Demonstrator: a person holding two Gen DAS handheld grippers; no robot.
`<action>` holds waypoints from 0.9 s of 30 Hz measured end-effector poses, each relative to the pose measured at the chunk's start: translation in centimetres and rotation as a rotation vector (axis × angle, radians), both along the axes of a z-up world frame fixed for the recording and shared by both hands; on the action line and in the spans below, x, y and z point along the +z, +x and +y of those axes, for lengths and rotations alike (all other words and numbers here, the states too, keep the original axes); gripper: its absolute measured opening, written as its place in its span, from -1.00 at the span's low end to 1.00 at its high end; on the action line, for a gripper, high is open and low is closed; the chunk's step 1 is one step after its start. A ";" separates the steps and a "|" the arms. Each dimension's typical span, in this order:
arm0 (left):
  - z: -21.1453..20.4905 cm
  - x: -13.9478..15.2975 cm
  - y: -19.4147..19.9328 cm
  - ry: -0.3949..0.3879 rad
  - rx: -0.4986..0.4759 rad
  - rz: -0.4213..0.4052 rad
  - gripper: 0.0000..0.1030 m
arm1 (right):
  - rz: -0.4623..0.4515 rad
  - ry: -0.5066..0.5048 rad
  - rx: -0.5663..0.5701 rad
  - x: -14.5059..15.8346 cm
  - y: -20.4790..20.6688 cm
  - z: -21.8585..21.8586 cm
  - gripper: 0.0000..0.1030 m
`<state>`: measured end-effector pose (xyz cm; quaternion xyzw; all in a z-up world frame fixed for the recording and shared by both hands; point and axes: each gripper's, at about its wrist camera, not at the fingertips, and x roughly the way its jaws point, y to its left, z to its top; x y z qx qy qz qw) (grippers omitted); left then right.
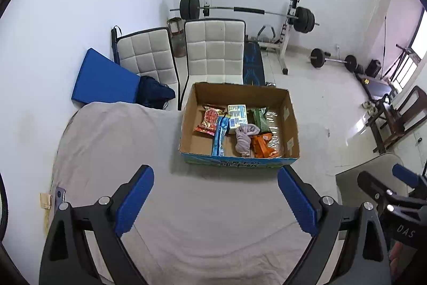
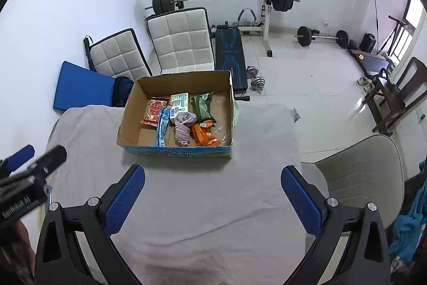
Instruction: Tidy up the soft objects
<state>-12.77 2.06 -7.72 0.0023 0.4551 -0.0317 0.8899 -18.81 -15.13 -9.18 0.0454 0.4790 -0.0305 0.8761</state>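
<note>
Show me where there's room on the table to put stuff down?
The grey cloth is bare between both open grippers and the cardboard box, and also left of the box. Inside the box it is crowded with snack packets and a purple cloth; only its near-left corner shows bare cardboard.
</note>
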 end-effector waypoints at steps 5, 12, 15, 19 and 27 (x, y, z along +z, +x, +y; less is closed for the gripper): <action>0.1 1.1 -1.1 0.004 0.006 -0.024 0.85 | -0.026 -0.016 0.010 1.9 -2.1 0.2 1.00; -0.2 1.2 -1.1 0.022 0.020 -0.055 1.00 | -0.063 -0.022 -0.002 3.2 -2.7 0.1 1.00; -0.1 1.2 -0.9 0.015 0.025 -0.059 1.00 | -0.092 -0.041 -0.014 3.8 -2.4 0.0 1.00; 0.1 1.3 -0.9 0.024 0.029 -0.062 1.00 | -0.117 -0.061 -0.019 4.6 -1.9 0.0 1.00; 0.0 1.8 -0.1 0.022 0.023 -0.074 1.00 | -0.139 -0.071 -0.008 5.4 -0.5 0.5 1.00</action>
